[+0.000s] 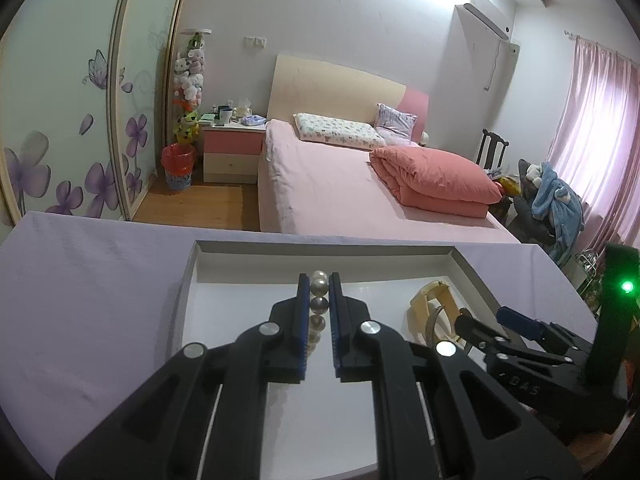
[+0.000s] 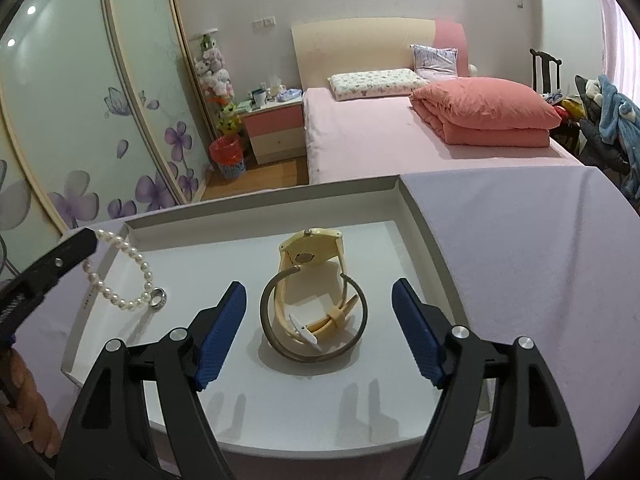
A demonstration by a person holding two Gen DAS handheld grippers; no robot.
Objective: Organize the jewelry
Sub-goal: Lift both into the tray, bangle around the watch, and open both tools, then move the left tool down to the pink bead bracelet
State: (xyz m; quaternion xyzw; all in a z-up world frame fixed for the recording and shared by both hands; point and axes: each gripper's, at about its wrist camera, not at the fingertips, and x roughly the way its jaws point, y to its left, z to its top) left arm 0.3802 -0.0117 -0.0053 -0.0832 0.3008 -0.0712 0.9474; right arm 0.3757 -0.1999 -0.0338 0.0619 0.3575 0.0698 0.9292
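**Bedroom table, tray, pearls clamped left**

Lilac cloth-covered table (image 2: pixel 520 260) in a bedroom, white shallow tray (image 2: pixel 420 216) on it.

Left gripper (image 1: pixel 319 280): blue pads pinched together on a pearl strand (image 1: pixel 319 304). In the right view the strand (image 2: pixel 136 264) loops down from the left fingertips over the tray's left side, with a silver ring (image 2: pixel 157 299) at its low end near the tray floor; contact there is hard to tell.

Right gripper (image 2: pixel 319 304): jaws spread wide, nothing pressed. Between and just beyond them sit a cream watch (image 2: pixel 316 248) and a dark metal bangle (image 2: pixel 312 320), interlocked on the tray floor, clear of both pads.

Room to move: tray floor bare near the camera and right of the bangle; low tray walls all round; bare cloth to the right of the tray.

Cut off: both gripper bodies at the frame bottom. Part of a hand (image 2: pixel 28 408) shows lower left.

Writing: embossed letters on the right gripper body in the left view, not clearly readable.
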